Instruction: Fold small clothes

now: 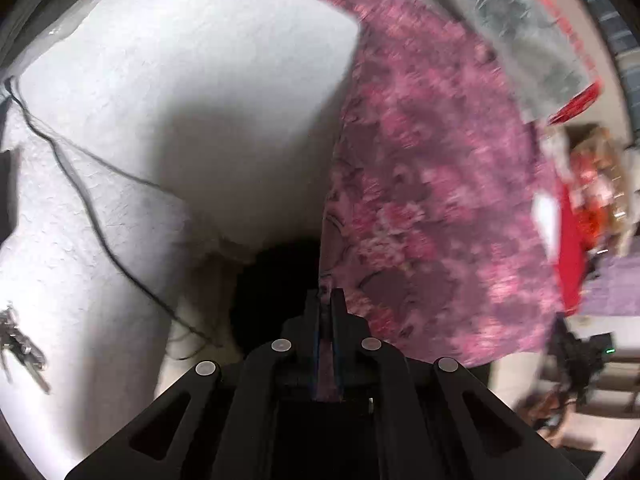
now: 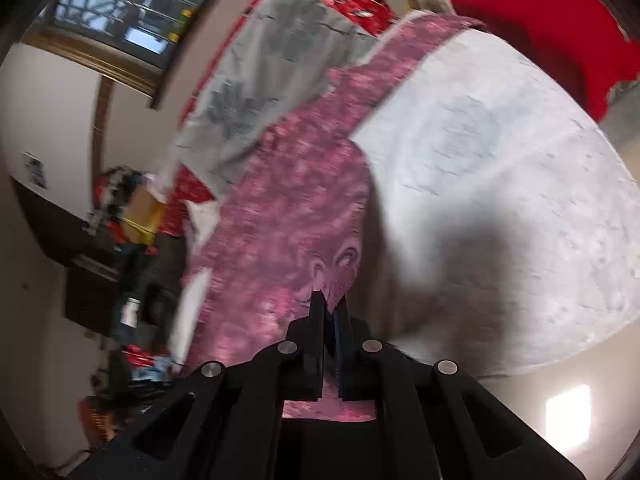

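Pink-and-maroon patterned garment [image 1: 432,184] hangs stretched between both tools, above a white textured bedcover [image 1: 168,92]. Left gripper [image 1: 326,300]: jaws closed narrow, pinching an edge of the cloth, which runs down between the fingers. Right gripper [image 2: 330,304]: jaws likewise closed narrow on the same garment [image 2: 288,216], fabric visible in the slot below the tips. Cloth is blurred in both views, so whether it touches the bedcover [image 2: 500,184] cannot be told; most of it appears lifted. Grey leaf-print fabric [image 2: 264,80] lies beyond the garment, next to red material [image 2: 540,20]. Thin dark cord [image 1: 80,184] crosses the bedcover on the left; a bunch of keys [image 1: 20,344] lies near it.
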The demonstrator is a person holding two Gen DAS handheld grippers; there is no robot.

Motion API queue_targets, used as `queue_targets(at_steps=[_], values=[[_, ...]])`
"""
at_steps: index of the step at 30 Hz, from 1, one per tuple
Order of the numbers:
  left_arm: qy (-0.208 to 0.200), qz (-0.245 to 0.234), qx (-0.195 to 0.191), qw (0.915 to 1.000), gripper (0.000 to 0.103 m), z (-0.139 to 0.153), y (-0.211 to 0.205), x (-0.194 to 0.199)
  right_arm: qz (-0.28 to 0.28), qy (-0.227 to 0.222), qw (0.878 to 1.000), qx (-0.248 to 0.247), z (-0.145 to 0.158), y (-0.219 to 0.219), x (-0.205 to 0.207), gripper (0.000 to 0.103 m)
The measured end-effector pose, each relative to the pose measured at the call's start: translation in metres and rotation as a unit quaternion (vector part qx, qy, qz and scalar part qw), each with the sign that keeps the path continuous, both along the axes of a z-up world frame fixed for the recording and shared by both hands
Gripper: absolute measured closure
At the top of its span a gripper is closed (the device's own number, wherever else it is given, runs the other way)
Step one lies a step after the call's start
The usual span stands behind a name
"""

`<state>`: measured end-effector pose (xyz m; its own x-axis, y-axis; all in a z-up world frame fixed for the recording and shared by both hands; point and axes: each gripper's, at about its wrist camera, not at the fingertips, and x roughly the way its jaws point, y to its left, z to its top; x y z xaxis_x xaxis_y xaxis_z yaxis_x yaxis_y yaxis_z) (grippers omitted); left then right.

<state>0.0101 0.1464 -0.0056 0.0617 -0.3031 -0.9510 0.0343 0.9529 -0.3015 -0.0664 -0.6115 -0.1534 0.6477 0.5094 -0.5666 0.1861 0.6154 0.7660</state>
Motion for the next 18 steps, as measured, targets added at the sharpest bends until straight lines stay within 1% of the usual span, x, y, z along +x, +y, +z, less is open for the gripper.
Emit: queue_targets(at_steps=[2, 3, 4, 6, 7, 8, 9, 10, 11, 13, 14, 15, 17, 18], values=[[0.013, -0.001, 0.058, 0.9982, 0.099, -0.018, -0.002, -0.001, -0.009, 0.038, 0.999, -0.001, -0.025, -0.001, 0.002, 0.100], [0.022, 0.003, 0.071, 0.9972, 0.099, -0.025, 0.001, -0.001, -0.010, 0.063, 0.998, -0.005, -0.041, -0.001, 0.002, 0.100], [0.031, 0.011, 0.071, 0.9969, 0.099, -0.029, 0.005, 0.000, -0.008, 0.083, 0.996, -0.010, -0.052, 0.001, 0.003, 0.100], [0.030, 0.025, 0.046, 0.9981, 0.099, -0.027, 0.014, 0.003, -0.005, 0.134, 0.991, -0.018, -0.071, 0.004, 0.004, 0.100], [0.017, 0.027, 0.038, 0.9988, 0.099, -0.020, 0.014, 0.007, -0.005, 0.151, 0.988, -0.035, -0.073, 0.005, 0.006, 0.099], [-0.002, 0.022, 0.038, 0.9990, 0.099, -0.011, 0.011, 0.011, -0.005, 0.153, 0.986, -0.057, -0.069, 0.005, 0.009, 0.095], [-0.021, 0.014, 0.040, 0.9989, 0.098, -0.003, 0.005, 0.015, -0.008, 0.143, 0.986, -0.079, -0.059, 0.004, 0.014, 0.095], [-0.035, 0.007, 0.039, 0.9986, 0.095, 0.005, -0.002, 0.018, -0.009, 0.127, 0.988, -0.087, -0.049, 0.004, 0.020, 0.094], [-0.054, -0.008, 0.035, 0.9979, 0.093, 0.014, -0.015, 0.024, -0.010, 0.100, 0.991, -0.086, -0.036, 0.004, 0.029, 0.094], [-0.079, -0.030, 0.029, 0.9960, 0.073, 0.026, -0.038, 0.031, -0.006, 0.052, 0.995, -0.087, -0.012, 0.009, 0.048, 0.094], [-0.092, -0.038, 0.025, 0.9947, 0.068, 0.027, -0.055, 0.038, -0.001, 0.034, 0.995, -0.089, -0.003, 0.013, 0.058, 0.093], [-0.099, -0.042, 0.025, 0.9938, 0.062, 0.024, -0.072, 0.045, 0.005, 0.019, 0.996, -0.090, 0.002, 0.018, 0.070, 0.093], [-0.100, -0.052, 0.021, 0.9934, 0.062, 0.010, -0.099, 0.059, 0.013, -0.003, 0.995, -0.101, 0.007, 0.028, 0.093, 0.093], [-0.095, -0.056, 0.025, 0.9936, 0.062, -0.001, -0.115, 0.066, 0.017, -0.008, 0.994, -0.107, 0.003, 0.036, 0.107, 0.093]])
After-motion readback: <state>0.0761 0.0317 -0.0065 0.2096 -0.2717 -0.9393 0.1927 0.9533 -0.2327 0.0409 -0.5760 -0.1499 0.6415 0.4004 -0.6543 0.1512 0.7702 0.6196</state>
